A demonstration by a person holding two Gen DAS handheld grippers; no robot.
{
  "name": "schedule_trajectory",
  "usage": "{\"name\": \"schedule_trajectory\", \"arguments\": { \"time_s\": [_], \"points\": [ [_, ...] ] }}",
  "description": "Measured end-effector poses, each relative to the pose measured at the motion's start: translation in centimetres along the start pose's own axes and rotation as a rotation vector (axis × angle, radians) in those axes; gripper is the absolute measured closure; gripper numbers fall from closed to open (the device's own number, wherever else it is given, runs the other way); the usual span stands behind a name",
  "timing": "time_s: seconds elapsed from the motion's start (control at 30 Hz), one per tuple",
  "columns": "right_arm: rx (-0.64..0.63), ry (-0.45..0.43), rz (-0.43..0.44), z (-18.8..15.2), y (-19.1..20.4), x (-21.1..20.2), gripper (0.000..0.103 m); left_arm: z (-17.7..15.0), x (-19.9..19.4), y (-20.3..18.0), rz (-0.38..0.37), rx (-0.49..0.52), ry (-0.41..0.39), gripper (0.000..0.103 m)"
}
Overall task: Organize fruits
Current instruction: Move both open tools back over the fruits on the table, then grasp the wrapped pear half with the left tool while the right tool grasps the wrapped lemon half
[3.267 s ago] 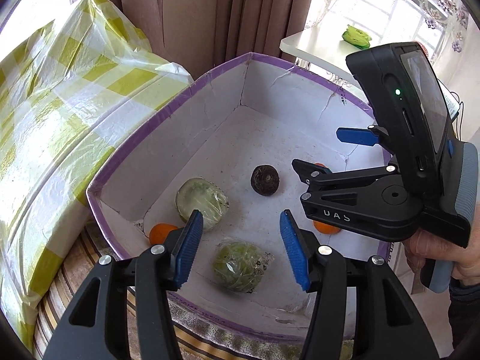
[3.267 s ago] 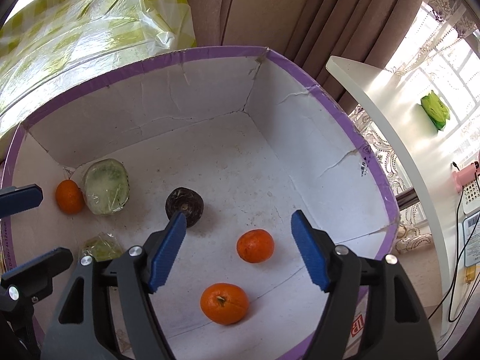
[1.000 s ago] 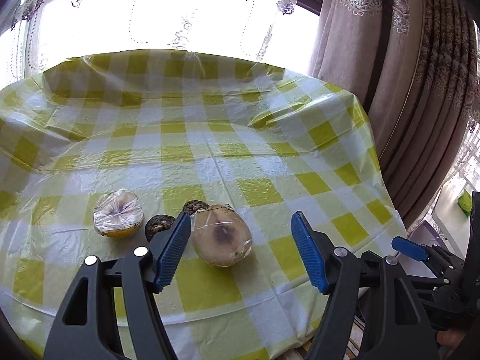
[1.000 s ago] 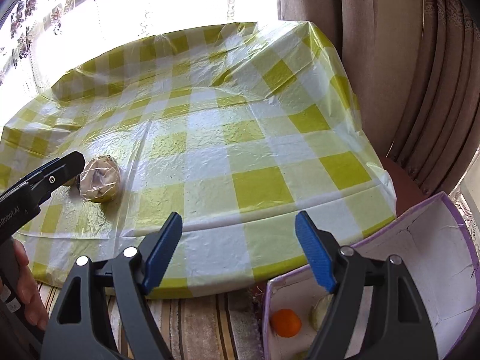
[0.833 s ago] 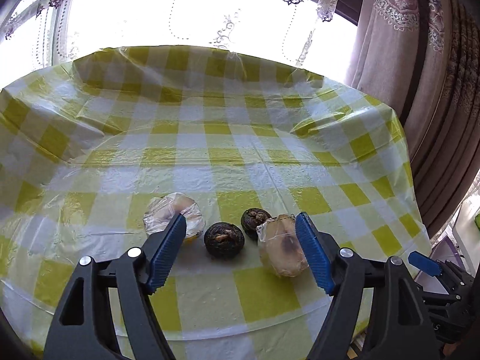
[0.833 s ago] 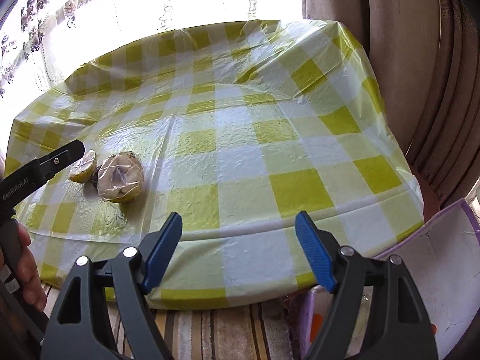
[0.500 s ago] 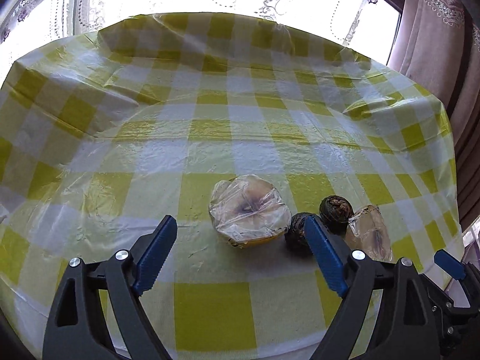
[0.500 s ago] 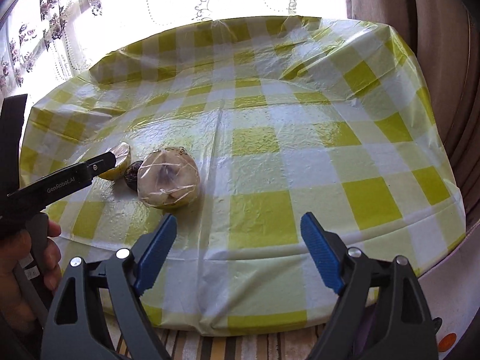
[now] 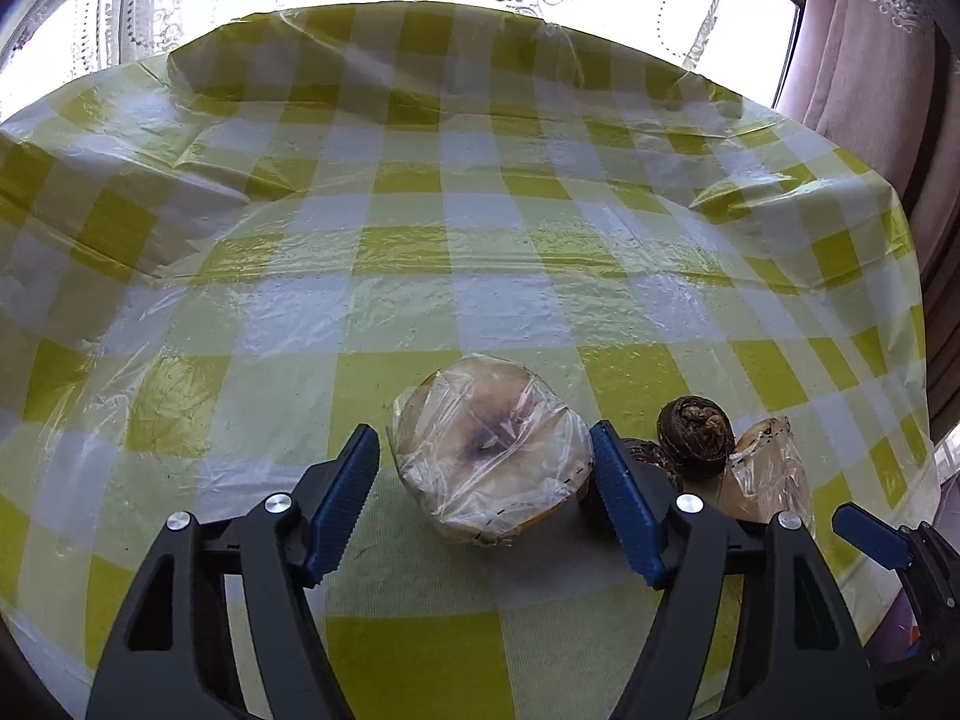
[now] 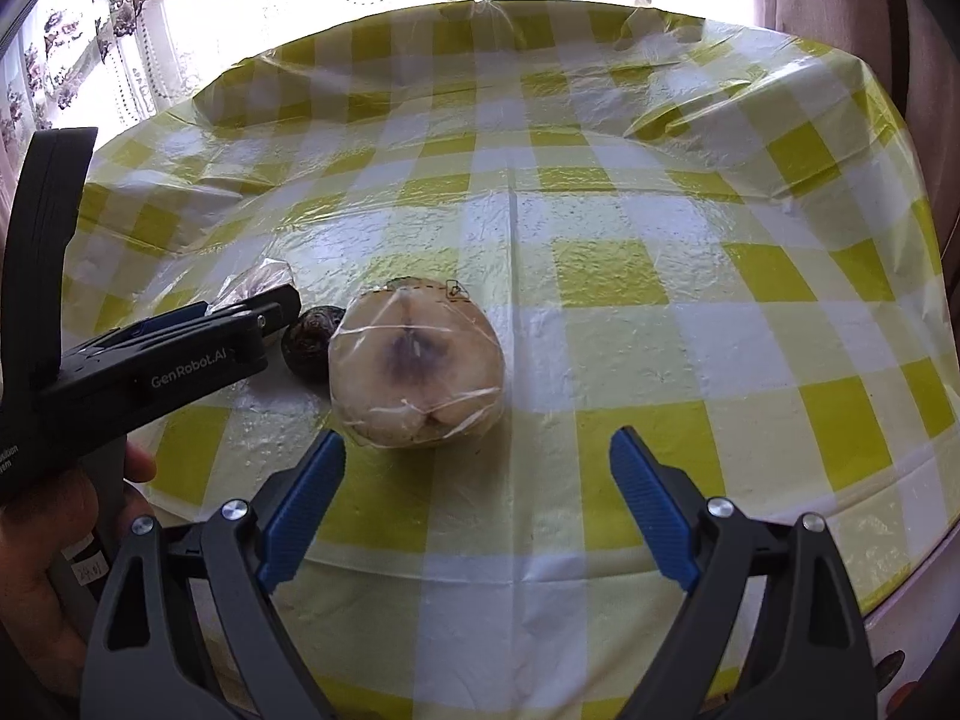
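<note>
Plastic-wrapped fruit half (image 9: 489, 471) sits between the left gripper (image 9: 486, 501)'s closing jaws, not yet pinched. Just beside that fruit, the right gripper (image 10: 477, 504) hangs empty, jaws widening.

Right tongs (image 10: 477, 504) opening, nothing between, wrapped fruit (image 10: 415, 367) just ahead on checked tablecloth (image 10: 660, 276)

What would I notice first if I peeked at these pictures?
Probably the big yellow-and-white checked tablecloth shining under the bright window. Then the cut fruit wrapped in plastic film, sitting between the blue pads of the left gripper, whose jaws are closing on it; the right pad is at its side, the left one apart. A dark wrinkly fruit sits just right of it, and the right gripper is opening above the table's near edge.
</note>
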State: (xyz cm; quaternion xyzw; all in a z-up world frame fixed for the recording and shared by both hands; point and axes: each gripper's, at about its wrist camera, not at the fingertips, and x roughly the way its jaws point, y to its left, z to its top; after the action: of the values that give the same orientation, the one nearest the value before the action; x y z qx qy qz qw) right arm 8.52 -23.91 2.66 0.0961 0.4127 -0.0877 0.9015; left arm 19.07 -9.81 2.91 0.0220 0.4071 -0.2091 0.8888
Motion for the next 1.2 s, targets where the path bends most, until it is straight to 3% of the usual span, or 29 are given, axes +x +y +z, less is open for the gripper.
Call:
{"name": "schedule_trajectory", "arguments": {
  "time_s": [0.27, 0.6, 0.8, 0.97, 1.13, 1.17, 1.2],
  "points": [
    [-0.040, 0.029, -0.029, 0.5, 1.6, 1.5, 0.013, -0.3, -0.4, 0.7, -0.051, -0.036, -0.013, 0.045],
    [-0.073, 0.045, -0.133, 1.4, 2.5, 2.7, 0.009, -0.6, -1.2, 2.4, -0.006, -0.057, -0.034, 0.045],
    [-0.061, 0.079, -0.148, 2.1, 2.1, 3.1, 0.009, -0.9, -1.2, 2.1, 0.017, -0.020, -0.024, 0.044],
    [-0.067, 0.118, -0.113, 2.5, 2.6, 2.8, 0.042, -1.0, -1.4, 1.7, 0.041, 0.013, -0.025, 0.035],
    [-0.050, 0.155, -0.133, 2.6, 2.2, 2.6, 0.044, -1.1, -1.3, 1.5, 0.052, 0.031, -0.017, 0.036],
    [-0.044, 0.160, -0.138, 2.6, 2.0, 2.5, 0.044, -1.1, -1.3, 1.4, 0.055, 0.035, -0.017, 0.046],
    [-0.038, 0.163, -0.141, 2.5, 1.9, 2.4, 0.044, -1.2, -1.3, 1.4, 0.054, 0.034, -0.017, 0.046]
  ]
}}
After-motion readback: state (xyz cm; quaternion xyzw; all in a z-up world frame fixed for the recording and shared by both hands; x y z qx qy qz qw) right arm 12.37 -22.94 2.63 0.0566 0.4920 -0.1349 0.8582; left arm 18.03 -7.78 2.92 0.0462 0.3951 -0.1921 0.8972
